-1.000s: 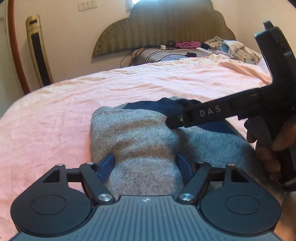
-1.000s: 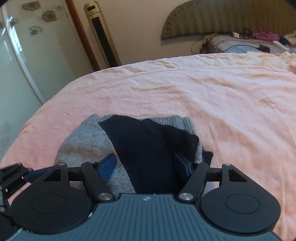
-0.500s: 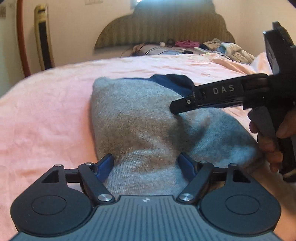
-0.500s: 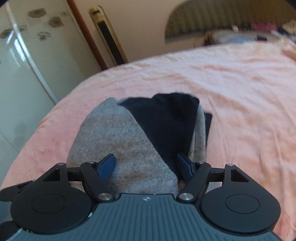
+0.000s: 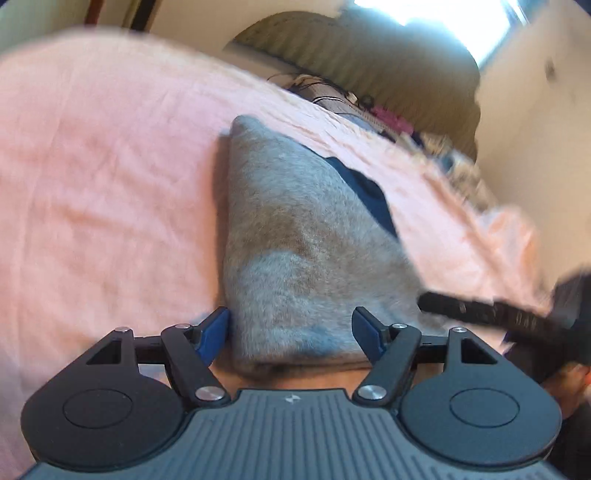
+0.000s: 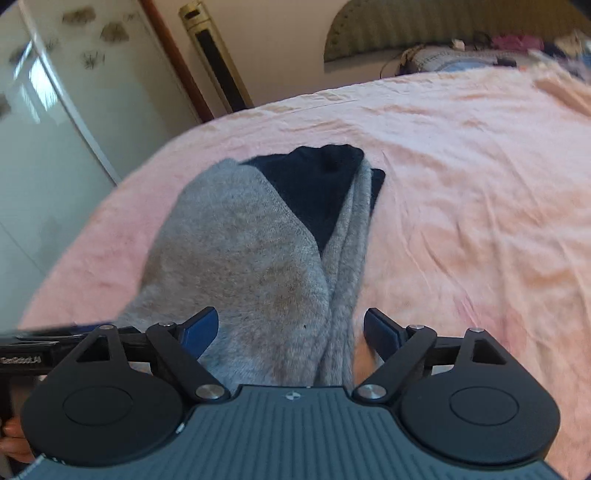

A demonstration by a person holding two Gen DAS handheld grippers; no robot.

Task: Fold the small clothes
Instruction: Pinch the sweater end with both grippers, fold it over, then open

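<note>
A small grey knit garment [image 5: 295,251] with a dark navy part [image 5: 369,195] lies folded on the pink bedsheet [image 5: 110,184]. My left gripper [image 5: 291,328] is open, its blue pads on either side of the garment's near folded edge. In the right wrist view the same grey garment [image 6: 240,251] shows its navy part [image 6: 314,184] at the far end. My right gripper [image 6: 291,328] is open, jaws wide, over the garment's near end. The right gripper's arm [image 5: 487,310] reaches in at the left view's right edge.
The pink sheet [image 6: 480,184] covers the whole bed. A padded headboard [image 6: 424,29] and a pile of clothes and cables [image 6: 480,55] lie at the far end. A tower fan [image 6: 214,62] and a glass door [image 6: 44,110] stand left of the bed.
Both grippers have tilted and shifted over the garment; the grey layer now covers more of the navy part. The left view has rolled, and the right gripper sits lower in it.
</note>
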